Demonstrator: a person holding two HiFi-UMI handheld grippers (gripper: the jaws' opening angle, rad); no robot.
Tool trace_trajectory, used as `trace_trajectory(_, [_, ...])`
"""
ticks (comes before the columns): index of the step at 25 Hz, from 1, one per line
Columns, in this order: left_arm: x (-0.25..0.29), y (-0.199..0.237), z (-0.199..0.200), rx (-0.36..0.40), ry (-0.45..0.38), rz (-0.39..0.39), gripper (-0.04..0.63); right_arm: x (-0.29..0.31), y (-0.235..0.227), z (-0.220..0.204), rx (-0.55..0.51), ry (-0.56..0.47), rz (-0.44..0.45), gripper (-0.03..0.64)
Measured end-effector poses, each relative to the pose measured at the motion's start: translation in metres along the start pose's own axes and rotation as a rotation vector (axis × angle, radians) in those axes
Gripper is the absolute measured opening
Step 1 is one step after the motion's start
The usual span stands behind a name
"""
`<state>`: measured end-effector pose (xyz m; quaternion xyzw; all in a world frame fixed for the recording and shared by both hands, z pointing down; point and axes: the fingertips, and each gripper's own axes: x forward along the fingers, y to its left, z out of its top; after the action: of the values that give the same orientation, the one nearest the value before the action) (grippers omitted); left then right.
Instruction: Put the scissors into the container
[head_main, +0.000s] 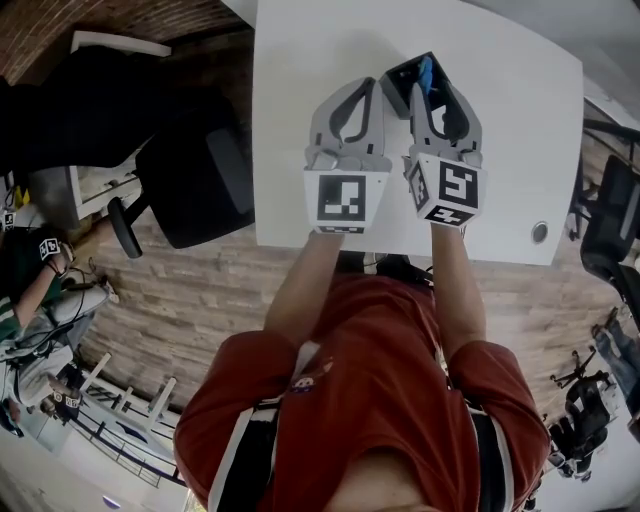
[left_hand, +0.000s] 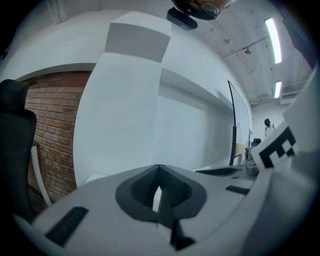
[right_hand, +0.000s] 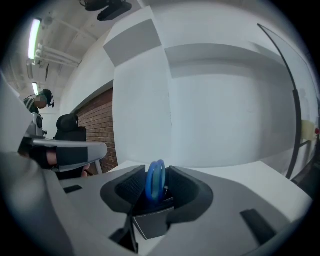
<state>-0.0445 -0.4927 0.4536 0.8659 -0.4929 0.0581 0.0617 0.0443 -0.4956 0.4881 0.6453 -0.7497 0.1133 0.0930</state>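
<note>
The scissors' blue handle rings (right_hand: 156, 180) stand upright in a small dark container (right_hand: 152, 222), right between the jaws of my right gripper (right_hand: 156, 192). A gap shows on each side of the rings, so the pads do not press on them and this gripper is open. From the head view the black container (head_main: 398, 88) sits on the white table (head_main: 300, 60), with the blue scissors (head_main: 427, 72) sticking out under the right gripper (head_main: 432, 90). My left gripper (head_main: 366, 92) hovers just left of the container, its jaws (left_hand: 159, 172) shut on nothing.
A black office chair (head_main: 195, 185) stands off the table's left edge. A round cable grommet (head_main: 540, 232) sits near the table's front right corner. Another person (head_main: 30, 270) is seated at far left. More chairs and gear stand to the right (head_main: 605, 230).
</note>
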Motion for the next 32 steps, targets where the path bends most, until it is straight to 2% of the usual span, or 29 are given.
trace_trajectory(11, [-0.025, -0.014, 0.018, 0.023, -0.034, 0.02, 0.012, -0.032, 0.0, 0.016, 0.004, -0.049, 0.014, 0.158])
trace_trajectory(32, [-0.09, -0.081, 0.076, 0.107, -0.161, 0.051, 0.012, -0.149, -0.026, 0.078, -0.04, -0.258, -0.003, 0.158])
